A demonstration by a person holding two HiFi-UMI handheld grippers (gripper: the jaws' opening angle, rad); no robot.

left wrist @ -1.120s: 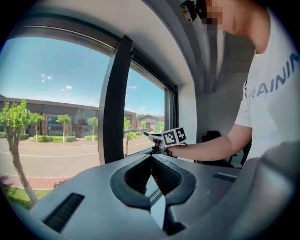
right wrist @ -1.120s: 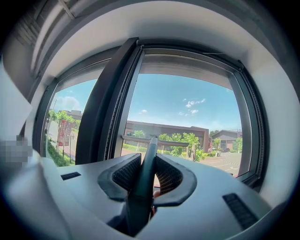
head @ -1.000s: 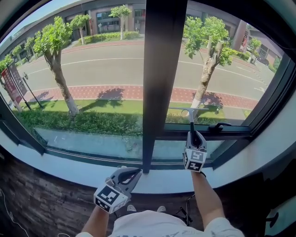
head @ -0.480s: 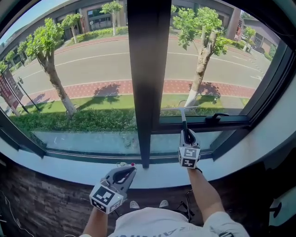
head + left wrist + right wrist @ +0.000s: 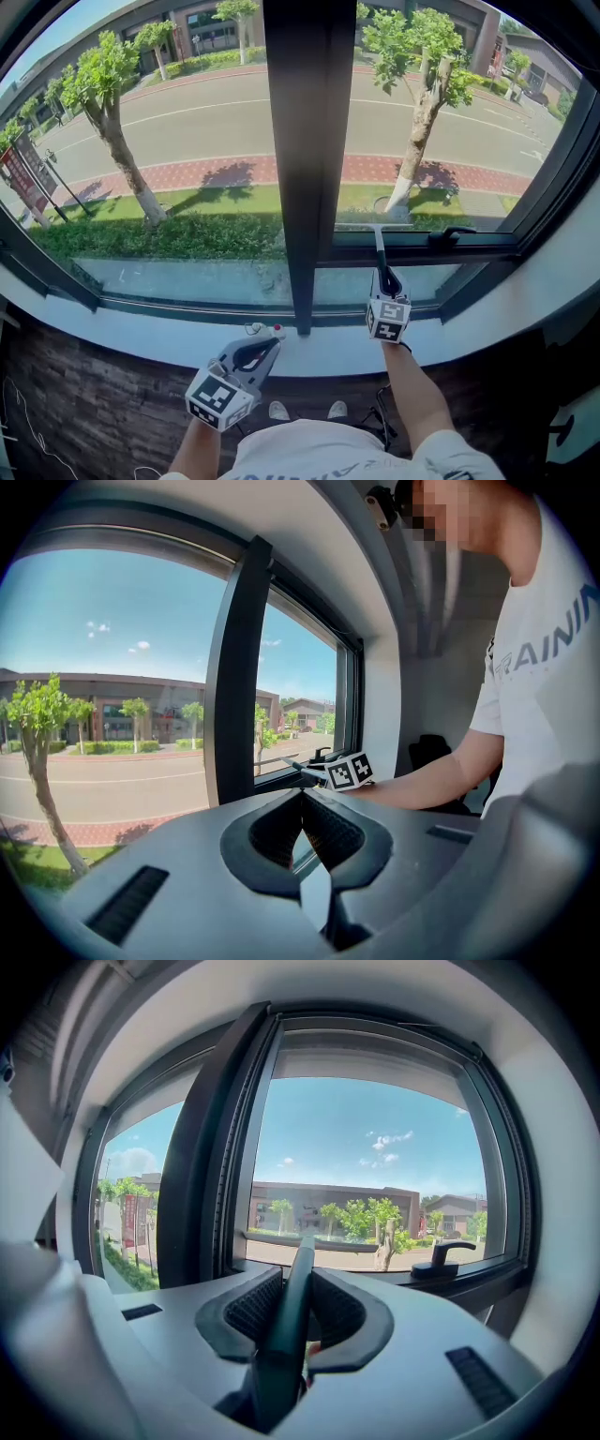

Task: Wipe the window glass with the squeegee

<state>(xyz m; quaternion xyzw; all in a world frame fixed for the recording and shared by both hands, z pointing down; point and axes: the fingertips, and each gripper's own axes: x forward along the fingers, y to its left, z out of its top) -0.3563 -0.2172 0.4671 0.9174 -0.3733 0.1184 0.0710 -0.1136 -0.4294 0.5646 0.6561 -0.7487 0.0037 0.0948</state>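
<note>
Right claw (image 5: pixel 385 284) clamps the squeegee (image 5: pixel 378 236) handle, blade at the right pane's (image 5: pixel 459 112) bottom edge; left claw (image 5: pixel 266 348) jaws pressed together. Shirt (image 5: pixel 548 700) shows "RAININ".

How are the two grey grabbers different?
The right grey two-jaw gripper is clamped on the dark-handled squeegee; the left grey two-jaw gripper is shut on nothing. The right gripper reaches up to the dark window frame; the left gripper sits lower, by the white sill. Both are grey and marked with black-and-white squares.
</note>
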